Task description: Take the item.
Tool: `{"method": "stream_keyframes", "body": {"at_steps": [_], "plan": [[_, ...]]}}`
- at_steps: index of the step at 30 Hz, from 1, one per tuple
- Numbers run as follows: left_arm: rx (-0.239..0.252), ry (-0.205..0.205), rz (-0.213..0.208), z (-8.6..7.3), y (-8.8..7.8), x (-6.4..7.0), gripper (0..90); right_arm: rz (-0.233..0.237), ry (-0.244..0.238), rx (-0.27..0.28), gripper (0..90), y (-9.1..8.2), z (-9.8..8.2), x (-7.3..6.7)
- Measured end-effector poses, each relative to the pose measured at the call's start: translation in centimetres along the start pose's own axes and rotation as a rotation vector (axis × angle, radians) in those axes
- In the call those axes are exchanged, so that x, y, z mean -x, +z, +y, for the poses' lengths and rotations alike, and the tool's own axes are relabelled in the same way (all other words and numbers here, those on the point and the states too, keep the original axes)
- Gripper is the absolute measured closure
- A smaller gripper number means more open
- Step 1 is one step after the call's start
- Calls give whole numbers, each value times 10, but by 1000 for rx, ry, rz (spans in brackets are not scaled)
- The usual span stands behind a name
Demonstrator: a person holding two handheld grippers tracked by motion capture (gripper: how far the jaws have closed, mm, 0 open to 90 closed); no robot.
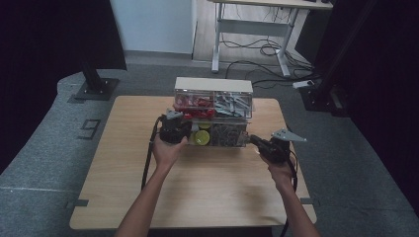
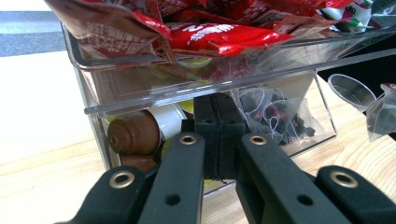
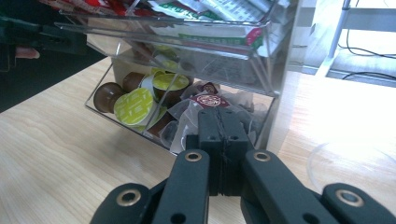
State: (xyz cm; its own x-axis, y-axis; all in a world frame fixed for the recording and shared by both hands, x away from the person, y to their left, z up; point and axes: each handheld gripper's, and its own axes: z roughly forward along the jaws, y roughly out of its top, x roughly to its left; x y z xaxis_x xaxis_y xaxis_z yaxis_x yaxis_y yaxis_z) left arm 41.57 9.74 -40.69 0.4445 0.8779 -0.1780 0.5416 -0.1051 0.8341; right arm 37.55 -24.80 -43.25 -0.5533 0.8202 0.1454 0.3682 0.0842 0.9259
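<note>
Both the left gripper and right gripper, jaws closed and empty, sit at the clear organiser's lower drawer. Judged step: approach; next, open jaws to take a coffee capsule.

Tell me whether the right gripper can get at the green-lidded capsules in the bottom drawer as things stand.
Probably not yet: the right gripper is shut, and the clear front wall of the bottom drawer stands between it and the green-lidded capsules.
</note>
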Motion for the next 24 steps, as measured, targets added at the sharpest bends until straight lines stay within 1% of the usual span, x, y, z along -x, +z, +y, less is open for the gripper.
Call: {"method": "stream_keyframes", "body": {"at_steps": [6, 24], "plan": [[-2, 1, 0, 0, 0, 0, 896, -14, 8, 12, 895, -6, 2, 6], [2, 1, 2, -1, -1, 0, 894, -48, 18, 32, 895, -16, 4, 16]]}}
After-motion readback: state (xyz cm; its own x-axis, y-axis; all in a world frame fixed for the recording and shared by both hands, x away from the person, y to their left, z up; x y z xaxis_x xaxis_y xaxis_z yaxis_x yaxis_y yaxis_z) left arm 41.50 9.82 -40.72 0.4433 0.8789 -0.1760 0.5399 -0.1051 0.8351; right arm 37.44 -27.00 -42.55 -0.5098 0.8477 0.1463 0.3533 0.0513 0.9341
